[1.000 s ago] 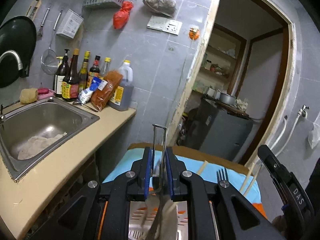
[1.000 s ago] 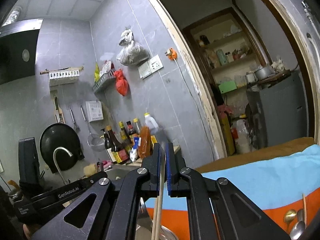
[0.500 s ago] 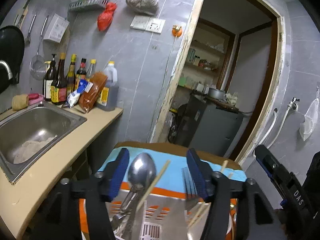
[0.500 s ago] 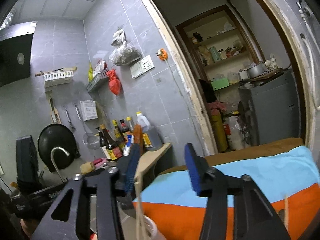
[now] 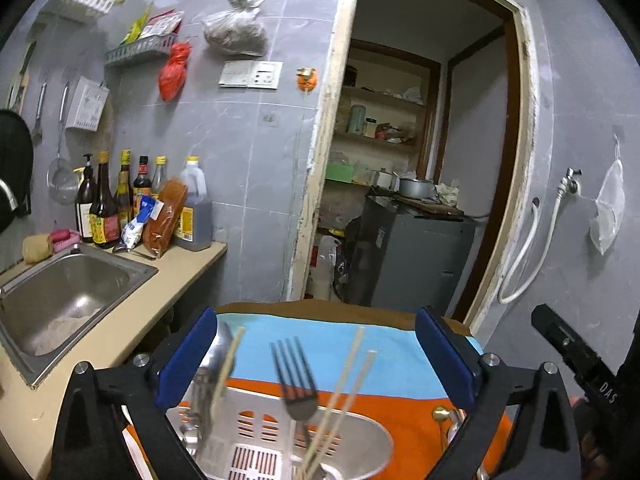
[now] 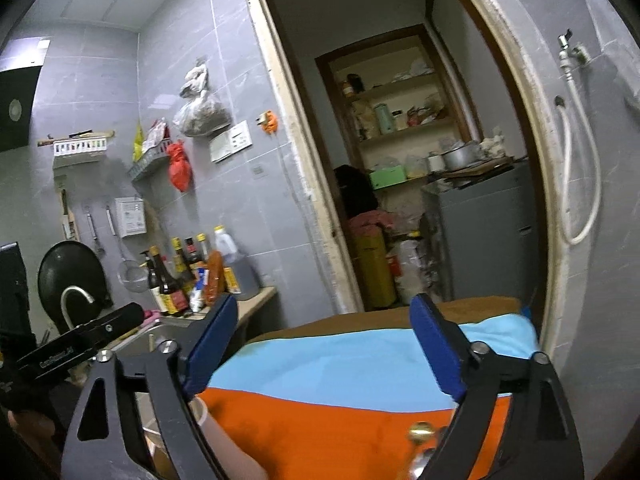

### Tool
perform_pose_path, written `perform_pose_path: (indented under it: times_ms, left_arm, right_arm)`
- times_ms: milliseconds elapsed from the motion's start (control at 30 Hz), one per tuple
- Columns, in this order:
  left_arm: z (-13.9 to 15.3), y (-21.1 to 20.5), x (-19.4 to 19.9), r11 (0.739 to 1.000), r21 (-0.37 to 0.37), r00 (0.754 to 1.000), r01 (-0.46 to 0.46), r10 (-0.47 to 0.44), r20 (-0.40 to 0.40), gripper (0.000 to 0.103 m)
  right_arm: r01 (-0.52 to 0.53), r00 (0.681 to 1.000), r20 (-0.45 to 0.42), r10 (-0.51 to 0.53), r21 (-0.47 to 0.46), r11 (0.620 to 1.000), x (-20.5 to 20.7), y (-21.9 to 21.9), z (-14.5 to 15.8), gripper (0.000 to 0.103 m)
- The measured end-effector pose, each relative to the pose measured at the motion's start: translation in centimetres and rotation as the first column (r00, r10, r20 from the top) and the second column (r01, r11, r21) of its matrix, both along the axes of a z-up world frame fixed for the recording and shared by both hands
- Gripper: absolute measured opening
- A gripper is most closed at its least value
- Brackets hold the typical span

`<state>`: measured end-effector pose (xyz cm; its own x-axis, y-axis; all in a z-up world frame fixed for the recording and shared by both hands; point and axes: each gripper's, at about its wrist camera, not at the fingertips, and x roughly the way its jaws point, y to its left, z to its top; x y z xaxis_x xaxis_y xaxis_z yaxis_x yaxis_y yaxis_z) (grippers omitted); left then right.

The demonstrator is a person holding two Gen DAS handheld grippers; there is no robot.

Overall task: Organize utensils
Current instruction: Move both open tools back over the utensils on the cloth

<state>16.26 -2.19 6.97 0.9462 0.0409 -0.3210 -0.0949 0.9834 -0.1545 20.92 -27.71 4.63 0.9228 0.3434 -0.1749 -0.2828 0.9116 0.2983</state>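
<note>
My left gripper (image 5: 318, 354) is wide open and empty, above a metal utensil holder (image 5: 352, 438). In the holder stand a fork (image 5: 296, 380), a spoon (image 5: 214, 364) and several wooden chopsticks (image 5: 348, 376). My right gripper (image 6: 324, 346) is also wide open and empty, over the blue and orange cloth (image 6: 360, 376). A gold-tipped spoon (image 6: 420, 434) lies on the cloth by my right finger; it also shows in the left wrist view (image 5: 440, 414). The white rim of a cup (image 6: 202, 410) sits under my right gripper's left finger.
A steel sink (image 5: 60, 292) sits in a beige counter (image 5: 132, 320) at left, with sauce bottles (image 5: 120, 200) against the tiled wall. A doorway (image 5: 420, 160) opens onto a grey cabinet (image 5: 408, 260). The other gripper's handle (image 5: 572, 356) shows at right.
Both grippers have opened wide. The left let go of the spoon and the right let go of the chopstick; both utensils now stand in the holder. Both cameras have drawn back.
</note>
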Motion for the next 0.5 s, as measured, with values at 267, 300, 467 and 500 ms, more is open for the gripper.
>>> perform_pose_path:
  times_ms: [267,300,467,500]
  left_arm:
    - [0.2,-3.9,0.1,0.998,0.051,0.998,0.03,-0.028,-0.049,0.103]
    - [0.1,-4.3,0.1,0.998,0.051,0.998,0.035,-0.032,-0.054,0.103]
    - [-0.6,-6.5,0.0,0.996,0.069,0.995,0.055,-0.05,-0.081,0.103]
    - [-0.7,-6.8,-0.1,0.996,0.073,0.995,0.059,-0.052,-0.084,0.103]
  right_arm:
    - [0.053,0.999,0.0,-0.053,-0.047,0.997,-1.2,-3.4,1.0,0.102]
    - [0.055,0.998,-0.004,-0.056,-0.052,0.997,-1.4,-3.8,1.0,0.102]
    - [0.078,0.997,-0.023,-0.08,-0.074,0.994,-1.7,-5.4,0.9,0.102]
    - [0.084,0.996,-0.027,-0.086,-0.082,0.993,-1.9,-5.9,0.8,0.102]
